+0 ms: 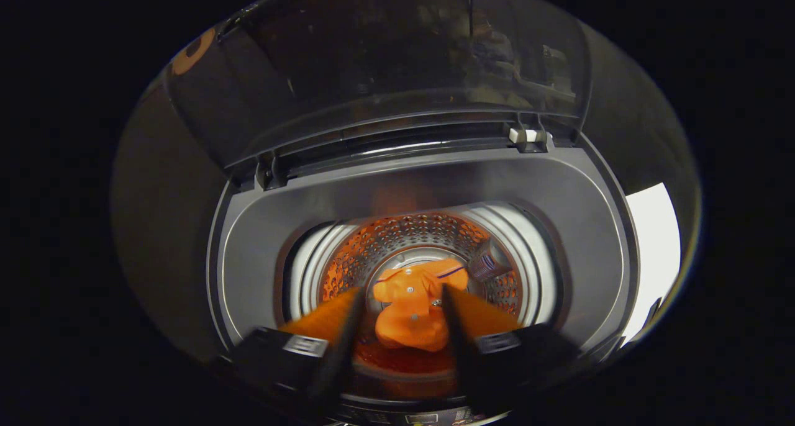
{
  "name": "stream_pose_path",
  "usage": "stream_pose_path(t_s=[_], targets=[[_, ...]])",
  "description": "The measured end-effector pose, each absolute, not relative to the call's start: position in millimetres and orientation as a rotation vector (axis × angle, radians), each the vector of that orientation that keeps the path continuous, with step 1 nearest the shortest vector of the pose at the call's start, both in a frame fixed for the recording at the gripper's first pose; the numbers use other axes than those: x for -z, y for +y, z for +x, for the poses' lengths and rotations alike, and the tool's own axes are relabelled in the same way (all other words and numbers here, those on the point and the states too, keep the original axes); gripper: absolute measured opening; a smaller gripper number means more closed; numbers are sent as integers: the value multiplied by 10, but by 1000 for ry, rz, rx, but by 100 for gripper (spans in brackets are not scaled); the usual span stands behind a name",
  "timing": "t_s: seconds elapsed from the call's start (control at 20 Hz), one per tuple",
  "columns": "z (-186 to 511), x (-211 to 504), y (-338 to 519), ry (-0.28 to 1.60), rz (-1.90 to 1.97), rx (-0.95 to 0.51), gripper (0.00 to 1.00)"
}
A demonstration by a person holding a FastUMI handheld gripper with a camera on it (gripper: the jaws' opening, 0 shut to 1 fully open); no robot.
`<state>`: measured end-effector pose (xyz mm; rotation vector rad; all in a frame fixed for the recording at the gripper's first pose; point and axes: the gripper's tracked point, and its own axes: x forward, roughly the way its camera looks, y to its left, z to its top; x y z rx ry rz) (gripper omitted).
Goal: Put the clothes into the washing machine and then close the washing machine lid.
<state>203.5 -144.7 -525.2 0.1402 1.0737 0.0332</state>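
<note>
The gripper [400,317] points down into the open top of the washing machine [261,240], its two fingers spread apart with nothing pressed between them: it is released. To the left of the fingers the grey top deck of the machine curves round as a broad rim, and inside it the pale ring of the tub mouth [307,271] leaves a band of free space between the left finger [348,326] and the tub wall. Beyond that ring the perforated drum [410,230] glows orange where it catches the colour of the clothing.

Between the fingers, lower down in the drum, lies the orange garment [413,317], bunched in a heap on the drum floor. It shows in the gap between the fingers; whether either finger touches it I cannot tell.

To the right of the right finger [456,323] a small grey fitting [490,261] sits on the drum wall, near the garment but apart from it. The tub ring and grey deck go on round to the right, again with open room beside the finger.

Beyond the drum, the dark see-through lid [385,59] stands raised at the back on its hinges [528,137], well clear of the opening. The fingers hang steeply over the front edge of the opening.
</note>
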Motion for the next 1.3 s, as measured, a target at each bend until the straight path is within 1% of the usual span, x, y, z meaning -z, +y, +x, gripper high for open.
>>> stream_pose_path(t_s=[0.05, 0.35, 0.5, 0.7, 1.0, 1.3], targets=[[1996, 5243, -1440, 1063, 139, -40, 99], [1964, 4991, -1461, 1016, 137, -41, 99], [2009, 4720, -1489, 965, 138, -36, 99], [2168, 4197, -1491, 861, 140, -34, 99], [2510, 3138, -1533, 683, 106, -41, 99], [2934, 2322, -1491, 539, 113, -68, 99]])
